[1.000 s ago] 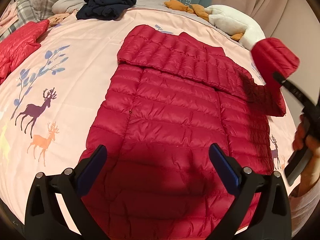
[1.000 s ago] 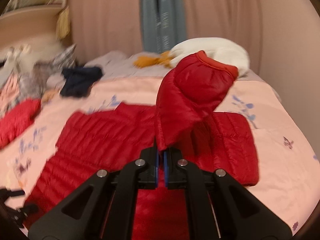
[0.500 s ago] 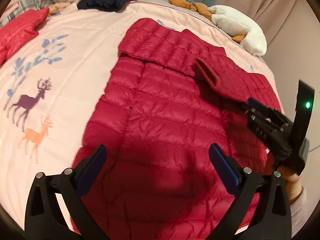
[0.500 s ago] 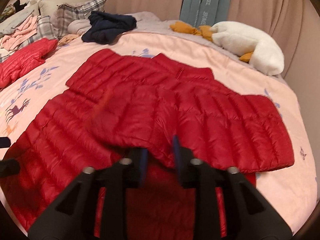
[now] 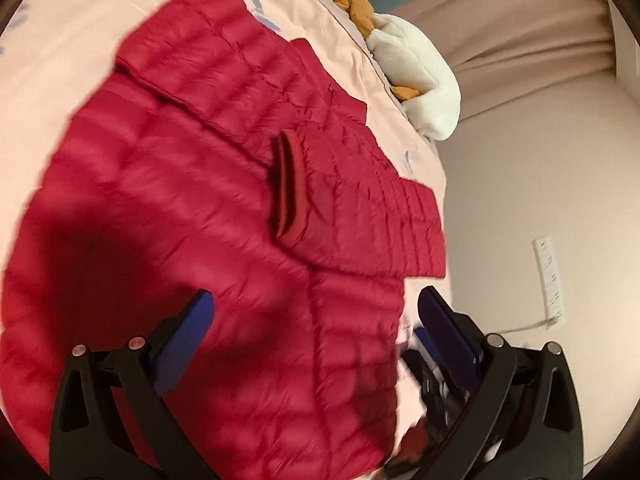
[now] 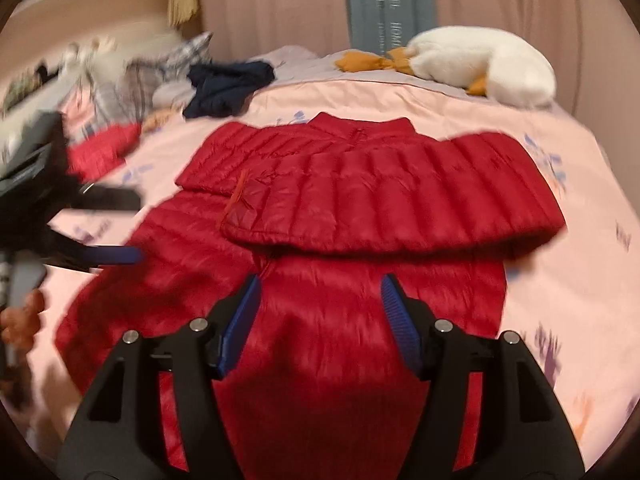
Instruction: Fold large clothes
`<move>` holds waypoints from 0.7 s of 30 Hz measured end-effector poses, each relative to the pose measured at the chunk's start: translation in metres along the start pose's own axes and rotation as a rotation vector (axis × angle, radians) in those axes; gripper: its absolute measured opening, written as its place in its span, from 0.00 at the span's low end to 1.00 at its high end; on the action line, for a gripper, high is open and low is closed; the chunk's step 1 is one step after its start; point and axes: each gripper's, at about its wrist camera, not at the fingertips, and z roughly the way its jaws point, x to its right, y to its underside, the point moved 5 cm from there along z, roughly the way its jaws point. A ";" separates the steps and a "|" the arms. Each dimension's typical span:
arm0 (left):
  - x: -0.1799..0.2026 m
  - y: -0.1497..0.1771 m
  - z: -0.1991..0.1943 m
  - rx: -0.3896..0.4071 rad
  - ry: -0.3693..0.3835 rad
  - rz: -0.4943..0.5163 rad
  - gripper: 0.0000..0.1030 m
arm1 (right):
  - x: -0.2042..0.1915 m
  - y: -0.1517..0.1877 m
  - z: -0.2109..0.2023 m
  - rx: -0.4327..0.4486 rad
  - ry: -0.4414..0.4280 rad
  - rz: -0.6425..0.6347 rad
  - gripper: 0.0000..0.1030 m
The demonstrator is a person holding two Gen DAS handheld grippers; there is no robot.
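Jacket first, since everything hangs on it: the red quilted down jacket lies flat on the pink bedspread, collar toward 12 o'clock, hem running under both my claws at 6.

Going from the left in the right-wrist view: my left claw hangs over the jacket's edge at about 9 o'clock, fingers wide apart and gripping nothing. Past it, at 10 o'clock, a second red garment sits bunched beside plaid fabric, with a dark navy heap at 11. Centre, both sleeves are folded across the chest; the cuff of the upper one lies on the body near the middle. My right claw hovers low over the lower front, fingers spread well apart, empty. At 1 o'clock a white plush goose lies along the far edge of the bed.

As I judge it, the sleeves are done and the hem-to-collar fold comes next. The risks: this fabric is slick and puffy, so a shallow pinch may catch only the top layer and drag the body out of square. Lifting the hem fast or unevenly could slide the folded sleeves off the chest. Trapped air may also spring the fold open once I let go.
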 end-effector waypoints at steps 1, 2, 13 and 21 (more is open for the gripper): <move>0.001 -0.004 0.009 -0.009 0.023 -0.015 0.99 | 0.003 0.002 -0.006 0.013 -0.006 0.022 0.62; 0.002 -0.006 0.015 -0.018 0.045 -0.034 0.99 | 0.008 0.006 -0.013 0.031 -0.019 0.059 0.63; 0.009 -0.028 0.076 -0.072 0.166 -0.130 0.99 | 0.042 0.035 -0.052 0.091 -0.085 0.272 0.63; 0.009 -0.035 0.082 0.003 0.054 -0.126 0.29 | 0.051 0.045 -0.061 0.103 -0.066 0.303 0.63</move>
